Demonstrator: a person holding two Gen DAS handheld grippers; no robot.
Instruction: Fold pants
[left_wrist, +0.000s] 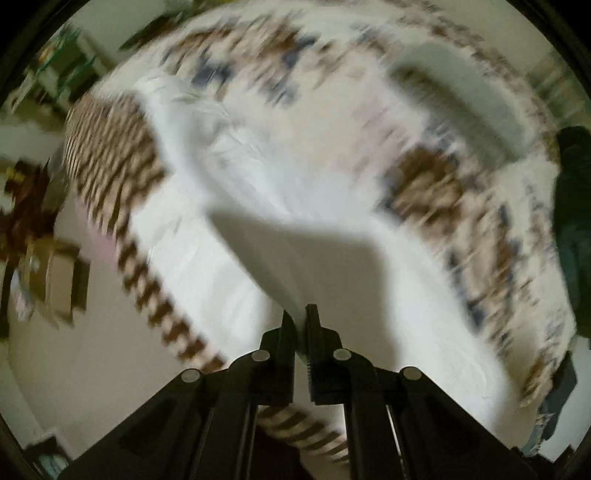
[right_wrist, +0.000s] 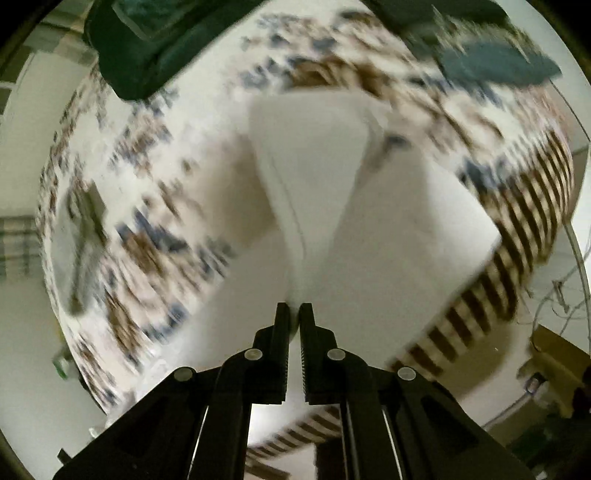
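The white pants (left_wrist: 258, 192) lie on a patterned bedspread (left_wrist: 424, 192) and both views are blurred by motion. My left gripper (left_wrist: 300, 314) is shut on a fold of the white pants, lifting it off the bed. In the right wrist view the white pants (right_wrist: 314, 166) rise in a ridge toward my right gripper (right_wrist: 294, 310), which is shut on the cloth between its black fingers. The pinched edges are partly hidden by the fingers.
The bedspread (right_wrist: 147, 240) has a brown striped border (left_wrist: 110, 158) at the bed edge. A grey-green folded item (left_wrist: 461, 92) lies on the bed. Dark green clothes (right_wrist: 147, 48) sit at the far side. A cardboard box (left_wrist: 55, 280) stands on the floor.
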